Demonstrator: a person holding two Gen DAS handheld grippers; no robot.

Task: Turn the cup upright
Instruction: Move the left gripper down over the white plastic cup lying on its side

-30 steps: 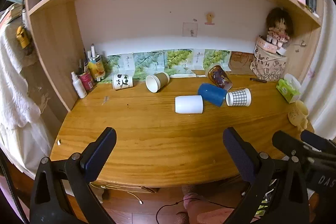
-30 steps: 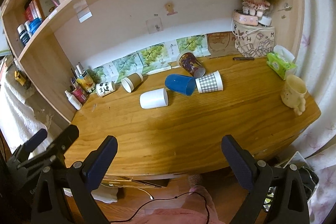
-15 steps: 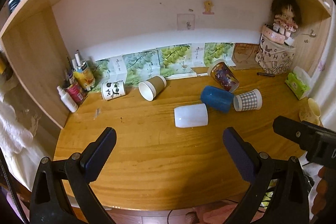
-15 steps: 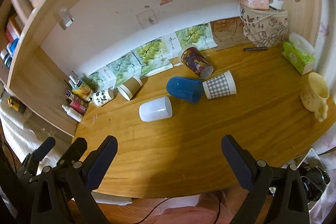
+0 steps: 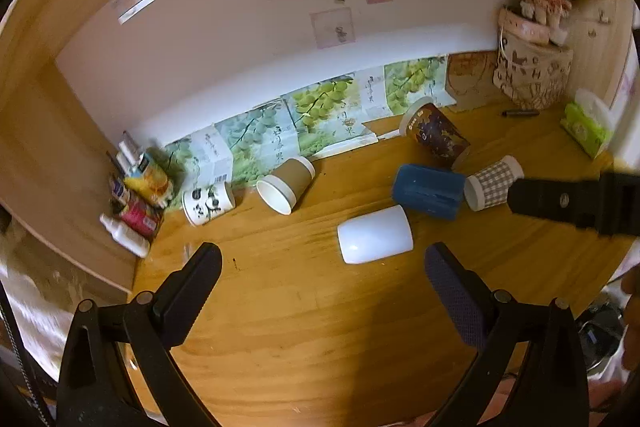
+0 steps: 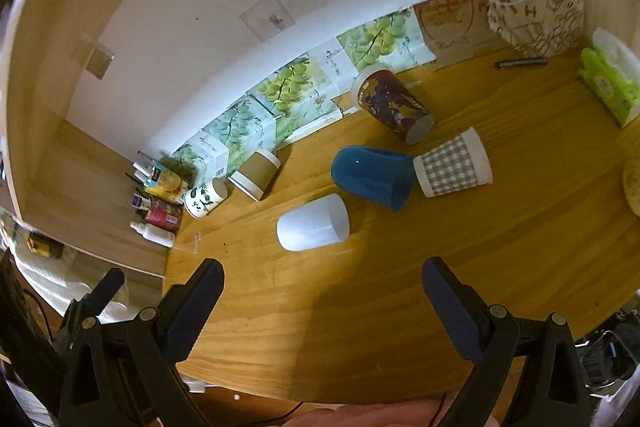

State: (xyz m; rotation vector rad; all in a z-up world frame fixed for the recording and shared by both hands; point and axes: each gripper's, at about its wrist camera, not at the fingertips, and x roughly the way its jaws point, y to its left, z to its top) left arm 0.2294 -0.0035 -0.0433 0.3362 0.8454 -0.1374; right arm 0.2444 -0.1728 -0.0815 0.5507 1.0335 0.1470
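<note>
Several cups lie on their sides on the wooden desk (image 5: 304,315): a white cup (image 5: 374,235) (image 6: 313,223), a blue cup (image 5: 427,190) (image 6: 372,175), a checked cup (image 5: 493,182) (image 6: 452,167), a dark patterned cup (image 5: 436,131) (image 6: 391,105), a brown paper cup (image 5: 286,179) (image 6: 256,169) and a panda cup (image 5: 208,202) (image 6: 205,198). My left gripper (image 5: 322,287) is open and empty, above the desk, short of the white cup. My right gripper (image 6: 322,303) is open and empty too, also near the white cup; one of its fingers (image 5: 568,201) shows at the right of the left wrist view.
Bottles and tubes (image 5: 138,195) stand at the back left by the shelf wall. A patterned basket (image 5: 532,71) with a doll, a pen (image 5: 520,113) and a green tissue pack (image 5: 586,125) are at the back right. Grape leaflets (image 5: 320,115) lean on the wall.
Both grippers have moved forward and over the desk toward the cups, which now look larger and closer. Both stay open. No cup has moved.
</note>
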